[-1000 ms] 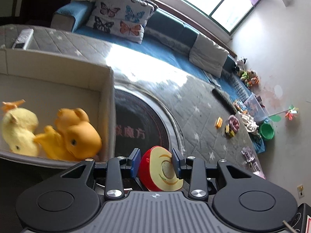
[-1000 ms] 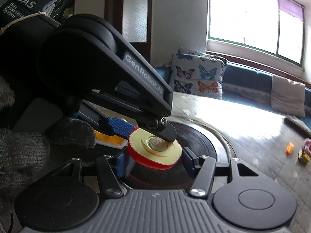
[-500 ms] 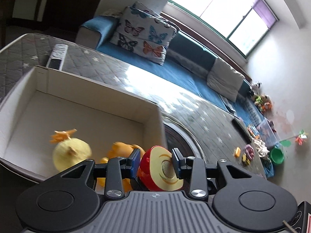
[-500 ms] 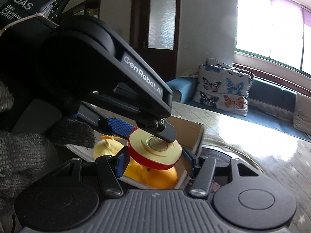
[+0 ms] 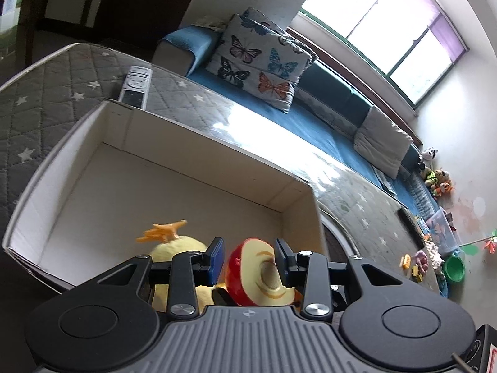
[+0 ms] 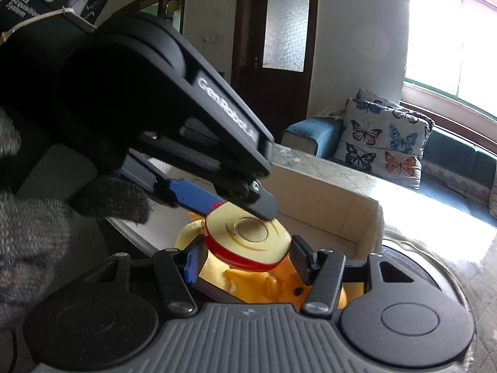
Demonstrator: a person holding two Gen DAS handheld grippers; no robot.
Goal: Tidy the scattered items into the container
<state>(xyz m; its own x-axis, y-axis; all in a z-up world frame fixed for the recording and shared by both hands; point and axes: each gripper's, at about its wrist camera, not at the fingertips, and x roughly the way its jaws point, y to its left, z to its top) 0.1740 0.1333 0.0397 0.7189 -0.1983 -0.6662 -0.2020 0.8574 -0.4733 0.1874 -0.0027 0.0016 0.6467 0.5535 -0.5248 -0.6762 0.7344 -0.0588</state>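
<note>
Held a second ago beside the cardboard box (image 5: pixel 192 133), over the dark round disc; now carried above the box interior. Left gripper (image 5: pixel 248 256) narrowed onto the toy half apple (image 5: pixel 259 276), cut face at 3 o'clock. Yellow plush duck (image 5: pixel 177 245) just below at 9 o'clock, remote (image 5: pixel 135 85) past the far rim at 11.

Only from the right wrist: left gripper's fingers clamping the apple, orange duck (image 6: pixel 279 283) beneath at 5 o'clock, right gripper (image 6: pixel 248 259) spread wide under it, gripping nothing, gloved hand (image 6: pixel 31 233) at 9.
</note>
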